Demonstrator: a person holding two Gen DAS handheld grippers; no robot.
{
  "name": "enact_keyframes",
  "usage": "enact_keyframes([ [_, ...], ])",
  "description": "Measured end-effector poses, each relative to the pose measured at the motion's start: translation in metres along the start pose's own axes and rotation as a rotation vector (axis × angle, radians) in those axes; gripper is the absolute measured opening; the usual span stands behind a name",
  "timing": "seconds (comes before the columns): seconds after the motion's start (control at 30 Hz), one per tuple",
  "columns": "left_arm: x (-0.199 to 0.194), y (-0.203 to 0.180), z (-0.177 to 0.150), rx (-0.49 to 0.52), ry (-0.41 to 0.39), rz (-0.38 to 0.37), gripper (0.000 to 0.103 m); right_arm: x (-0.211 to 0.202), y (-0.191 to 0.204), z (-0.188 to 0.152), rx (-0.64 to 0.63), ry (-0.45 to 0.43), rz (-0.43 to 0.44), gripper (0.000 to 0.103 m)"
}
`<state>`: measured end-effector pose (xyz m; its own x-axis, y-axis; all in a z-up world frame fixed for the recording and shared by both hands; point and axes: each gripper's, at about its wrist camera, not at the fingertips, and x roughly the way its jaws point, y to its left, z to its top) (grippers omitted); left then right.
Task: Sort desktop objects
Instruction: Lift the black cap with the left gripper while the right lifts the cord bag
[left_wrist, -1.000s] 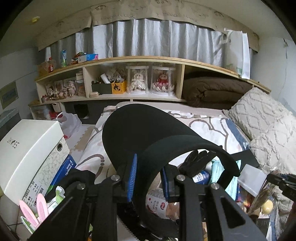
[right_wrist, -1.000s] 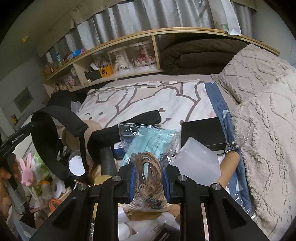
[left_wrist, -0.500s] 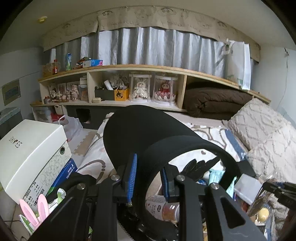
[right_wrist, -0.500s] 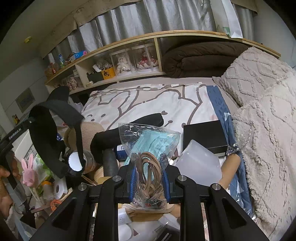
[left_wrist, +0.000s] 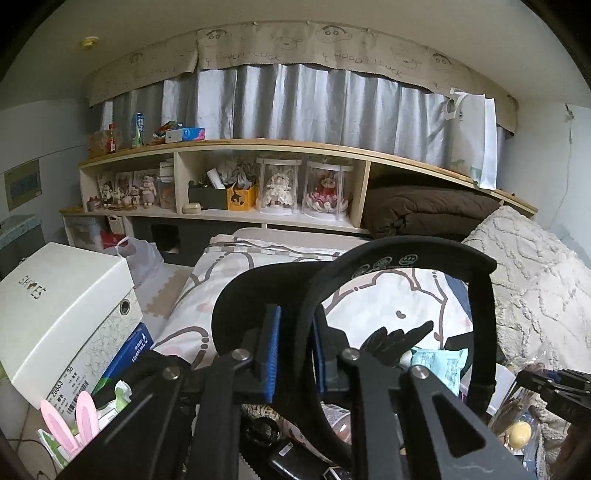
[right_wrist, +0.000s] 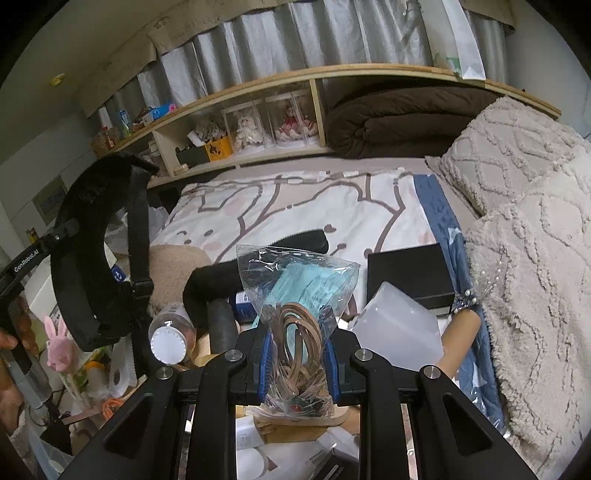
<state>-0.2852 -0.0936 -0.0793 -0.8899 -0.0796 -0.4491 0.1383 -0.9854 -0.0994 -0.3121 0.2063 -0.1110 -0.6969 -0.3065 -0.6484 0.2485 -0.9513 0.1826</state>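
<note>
Now black visor (left_wrist: 369, 280) band pinched in closing left gripper (left_wrist: 293, 347), lifted

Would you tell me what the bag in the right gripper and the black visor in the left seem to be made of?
Bag: thin clear plastic, glossy; it crinkles and shows its contents. Black visor: probably matte fabric over a stiff core; no shine, holds its curve.

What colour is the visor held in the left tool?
Black all over, band and brim; the visor shows best in the right wrist view.
</note>
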Motion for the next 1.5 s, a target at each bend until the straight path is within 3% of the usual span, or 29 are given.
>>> enact_keyframes([
  [0.37,-0.013,-0.013,0.004,0.014,-0.018,-0.035,0.016,-0.023,0.011,0.01,-0.073,-0.089,-0.019,0.024],
  [0.6,-0.031,-0.027,0.015,0.065,-0.057,-0.045,0.016,-0.043,-0.01,0.023,0.003,-0.157,-0.028,0.024],
  [0.73,-0.037,-0.025,0.019,0.059,-0.061,-0.046,0.016,-0.059,-0.011,0.028,-0.024,-0.207,-0.086,0.024],
  [1.07,-0.065,-0.018,0.036,0.051,-0.091,-0.042,0.016,-0.106,-0.01,0.04,-0.009,-0.289,-0.067,0.024],
  [1.5,-0.14,0.006,0.063,0.045,-0.204,-0.04,0.016,-0.172,0.017,0.047,-0.199,-0.364,-0.194,0.024],
])
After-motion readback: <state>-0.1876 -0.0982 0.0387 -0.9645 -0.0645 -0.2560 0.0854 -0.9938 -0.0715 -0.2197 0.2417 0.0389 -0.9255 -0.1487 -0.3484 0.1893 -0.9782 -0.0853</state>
